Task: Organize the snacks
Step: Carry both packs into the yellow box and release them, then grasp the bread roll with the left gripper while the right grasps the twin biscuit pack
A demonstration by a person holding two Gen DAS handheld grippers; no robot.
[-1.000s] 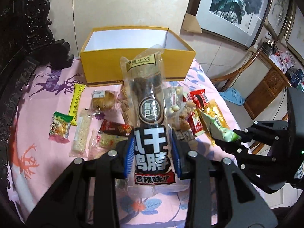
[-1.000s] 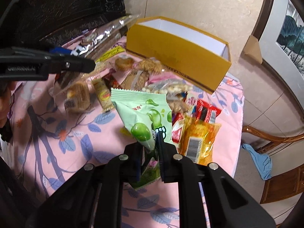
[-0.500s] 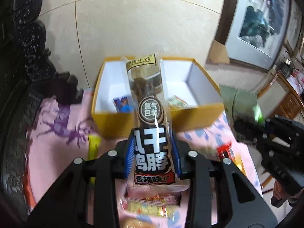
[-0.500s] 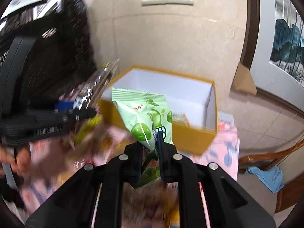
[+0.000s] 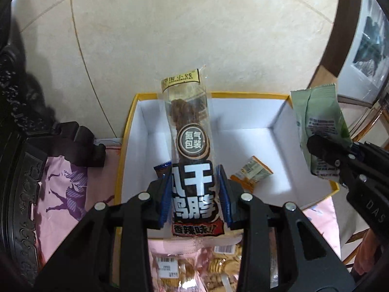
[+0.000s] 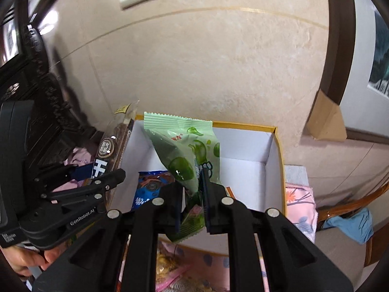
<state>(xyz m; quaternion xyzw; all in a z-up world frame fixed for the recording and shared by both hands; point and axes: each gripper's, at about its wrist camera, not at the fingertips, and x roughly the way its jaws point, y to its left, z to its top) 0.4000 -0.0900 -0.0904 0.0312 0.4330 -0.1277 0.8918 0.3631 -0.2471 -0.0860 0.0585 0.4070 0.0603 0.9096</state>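
Observation:
My left gripper (image 5: 194, 194) is shut on a long clear-and-black meat snack packet (image 5: 188, 146), which stands upright over the open yellow box (image 5: 313, 202) with white inner walls. Hanging over the same box, a green plum snack bag (image 6: 184, 155) is pinched at its lower edge by my right gripper (image 6: 192, 194), which is shut on it. In the left wrist view that bag (image 5: 318, 126) and the right gripper (image 5: 323, 150) show at the right. The meat packet (image 6: 110, 146) and left gripper (image 6: 107, 177) appear at the left of the right wrist view. Inside the box lie an orange packet (image 5: 252, 172) and a blue packet (image 6: 150, 189).
The box stands on a pink patterned tablecloth (image 5: 63, 185) close to a beige tiled wall (image 5: 194, 36). Dark carved furniture (image 5: 17, 146) rises at the left. More snack packets (image 5: 194, 265) lie under my left gripper. A wooden chair with a blue cloth (image 6: 350, 226) is at the right.
Both grippers have carried their packets away from the snack pile on the cloth and forward over the yellow box. The box interior, with two packets in it, has come into view.

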